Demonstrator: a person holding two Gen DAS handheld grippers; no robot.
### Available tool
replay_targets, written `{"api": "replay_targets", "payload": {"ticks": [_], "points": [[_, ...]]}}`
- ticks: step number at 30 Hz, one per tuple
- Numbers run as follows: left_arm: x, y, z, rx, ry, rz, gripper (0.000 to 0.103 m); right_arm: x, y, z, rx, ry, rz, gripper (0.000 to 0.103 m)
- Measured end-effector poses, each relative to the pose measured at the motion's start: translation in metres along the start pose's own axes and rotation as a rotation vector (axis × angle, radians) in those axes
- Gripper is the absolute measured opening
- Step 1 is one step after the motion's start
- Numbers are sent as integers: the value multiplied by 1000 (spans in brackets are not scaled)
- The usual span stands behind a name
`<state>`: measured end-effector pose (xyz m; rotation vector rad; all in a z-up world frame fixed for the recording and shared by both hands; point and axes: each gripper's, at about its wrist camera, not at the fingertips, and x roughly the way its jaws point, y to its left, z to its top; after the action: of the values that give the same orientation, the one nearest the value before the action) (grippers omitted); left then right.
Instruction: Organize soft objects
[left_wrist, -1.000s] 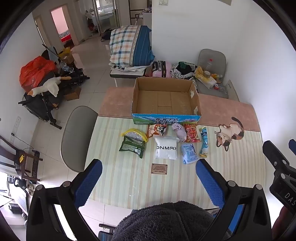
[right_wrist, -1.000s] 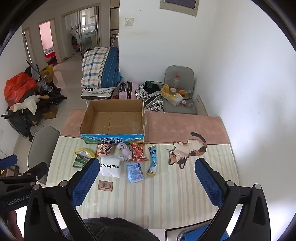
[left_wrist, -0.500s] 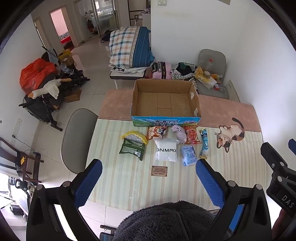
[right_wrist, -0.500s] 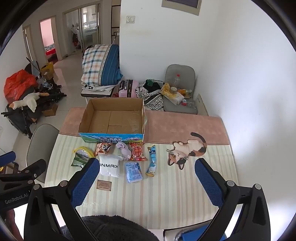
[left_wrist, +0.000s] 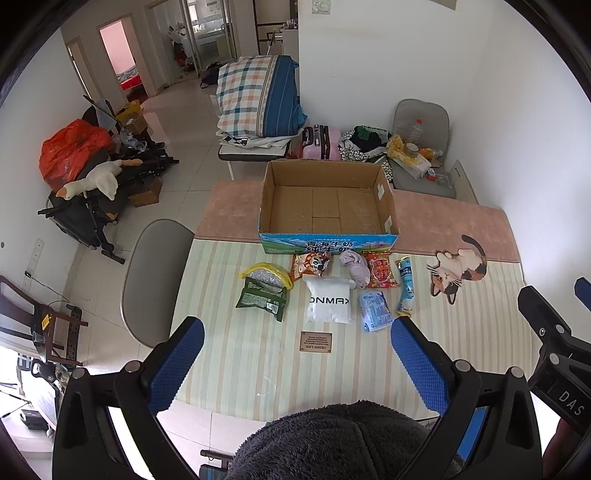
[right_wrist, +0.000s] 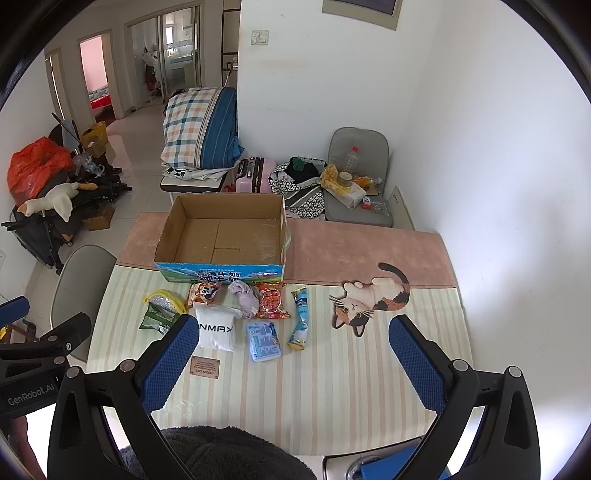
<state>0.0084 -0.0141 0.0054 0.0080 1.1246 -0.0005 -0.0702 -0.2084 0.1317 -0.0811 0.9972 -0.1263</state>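
Note:
An empty cardboard box (left_wrist: 328, 201) (right_wrist: 225, 232) stands open at the table's far side. In front of it lie several soft packs: a green bag (left_wrist: 262, 299), a yellow-rimmed pouch (left_wrist: 264, 277), an orange snack bag (left_wrist: 310, 264), a white pillow pack (left_wrist: 328, 304) (right_wrist: 216, 328), a purple cloth bundle (left_wrist: 356, 267) (right_wrist: 245, 297), a red snack bag (left_wrist: 380, 269), a blue tissue pack (left_wrist: 375, 310) (right_wrist: 264, 339) and a blue tube pack (left_wrist: 406, 291) (right_wrist: 301, 317). My left gripper (left_wrist: 295, 356) and right gripper (right_wrist: 293, 350) hover high above the near edge, both open and holding nothing.
A striped cloth covers the table (left_wrist: 236, 350), with a pink runner (right_wrist: 369, 254) behind. A cat-shaped mat (right_wrist: 373, 299) lies right, a small brown card (left_wrist: 316, 341) near the front. A grey chair (left_wrist: 155, 273) stands left. The person's dark fleece sleeve (left_wrist: 332, 443) fills the bottom.
Both views have shifted slightly, the table objects sliding a little within them. Nothing on the table has moved and both grippers stay open.

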Motion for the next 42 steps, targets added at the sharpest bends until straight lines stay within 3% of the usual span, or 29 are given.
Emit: {"api": "replay_targets", "payload": {"ticks": [42], "points": [[-9,-4,0,-1,-17,1,103,-8,-9,2,5,-34,-8,103]]}}
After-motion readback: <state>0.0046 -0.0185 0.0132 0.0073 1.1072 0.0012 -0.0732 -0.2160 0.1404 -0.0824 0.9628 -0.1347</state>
